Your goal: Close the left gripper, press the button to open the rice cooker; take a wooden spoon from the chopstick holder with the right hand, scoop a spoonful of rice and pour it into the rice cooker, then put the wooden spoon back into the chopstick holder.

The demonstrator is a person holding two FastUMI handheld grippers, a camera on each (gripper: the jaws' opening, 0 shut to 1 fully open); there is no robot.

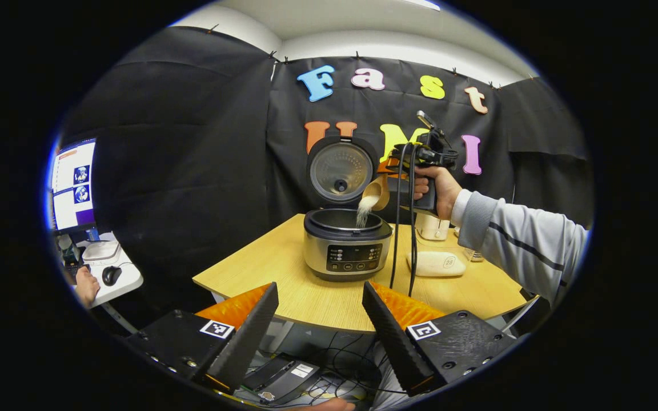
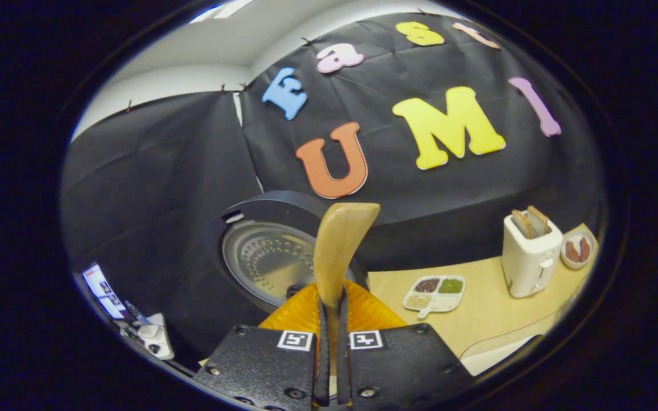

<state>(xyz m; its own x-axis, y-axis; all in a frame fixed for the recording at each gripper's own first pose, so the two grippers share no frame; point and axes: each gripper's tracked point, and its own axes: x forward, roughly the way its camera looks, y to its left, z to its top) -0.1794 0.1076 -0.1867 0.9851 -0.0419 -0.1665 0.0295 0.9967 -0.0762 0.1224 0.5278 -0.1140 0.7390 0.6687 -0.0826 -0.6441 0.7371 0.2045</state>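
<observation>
The rice cooker (image 1: 346, 251) stands open on the wooden table (image 1: 283, 279), its lid (image 1: 340, 171) raised upright. A wooden spoon (image 1: 376, 193) is tipped above the pot, and rice falls from it into the inner bowl. A hand holds my right gripper (image 1: 393, 171) just right of the lid. In the right gripper view, that gripper (image 2: 332, 308) is shut on the spoon's handle (image 2: 340, 245), with the lid's inside (image 2: 266, 257) behind it. My left gripper (image 1: 320, 288) hangs open in front of the table's near edge, holding nothing.
A toaster (image 2: 529, 251) with bread slices, a divided dish of grains (image 2: 434, 292) and a small dish (image 2: 576, 249) stand to the right of the cooker. Black cables (image 1: 403, 228) hang from the right gripper. A monitor (image 1: 75, 182) and side desk are at far left.
</observation>
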